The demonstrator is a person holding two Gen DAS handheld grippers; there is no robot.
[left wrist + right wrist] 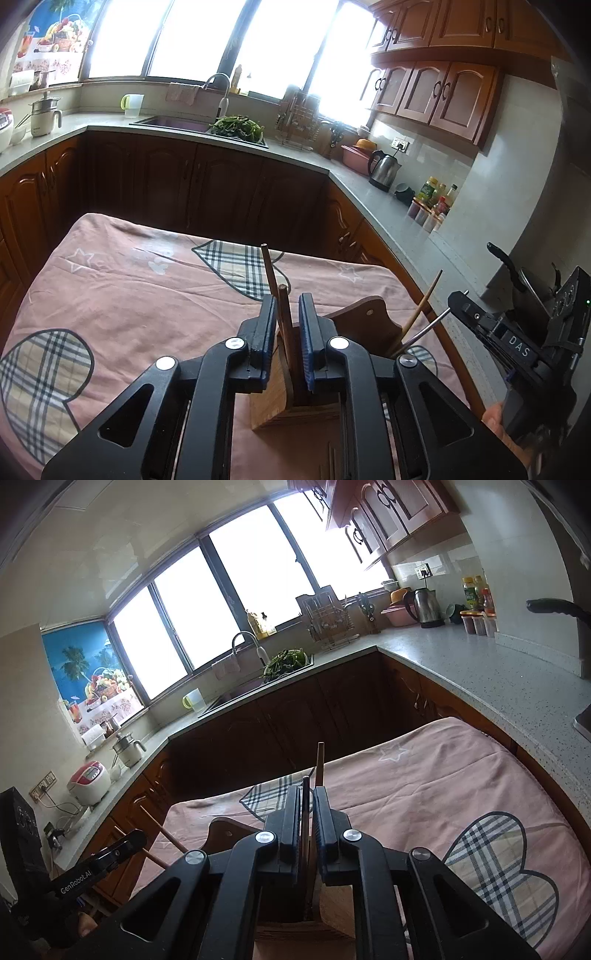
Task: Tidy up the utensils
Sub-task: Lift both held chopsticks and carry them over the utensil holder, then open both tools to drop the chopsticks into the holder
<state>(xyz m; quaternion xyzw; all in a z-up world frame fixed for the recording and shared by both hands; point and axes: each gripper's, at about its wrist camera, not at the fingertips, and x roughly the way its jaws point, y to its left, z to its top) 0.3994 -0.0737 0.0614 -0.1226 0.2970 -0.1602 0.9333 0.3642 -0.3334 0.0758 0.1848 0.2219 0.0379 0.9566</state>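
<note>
A wooden utensil holder (pixel 277 410) stands on the pink cloth just under both grippers. My left gripper (pixel 287 314) is open a little over the holder. A brown chopstick (pixel 286 317) stands between its blue pads without being pressed, and a second chopstick (pixel 269 269) leans past the left pad. My right gripper (pixel 306 801) is also slightly open around a thin dark utensil (pixel 306 805) that stands in the holder (pixel 334 904). A wooden chopstick (pixel 320 764) rises just beyond the right pad. From the left wrist view, a metal rod (pixel 428 326) and a pale chopstick (pixel 421 310) lean out of the holder's right side.
The pink cloth with plaid hearts (pixel 129 288) covers the table. Kitchen counters (pixel 480 679) wrap around behind and to the right, bearing a kettle (pixel 384 170), bottles (pixel 436 195) and a sink with greens (pixel 236 127). The right gripper's housing (pixel 517 347) is close by.
</note>
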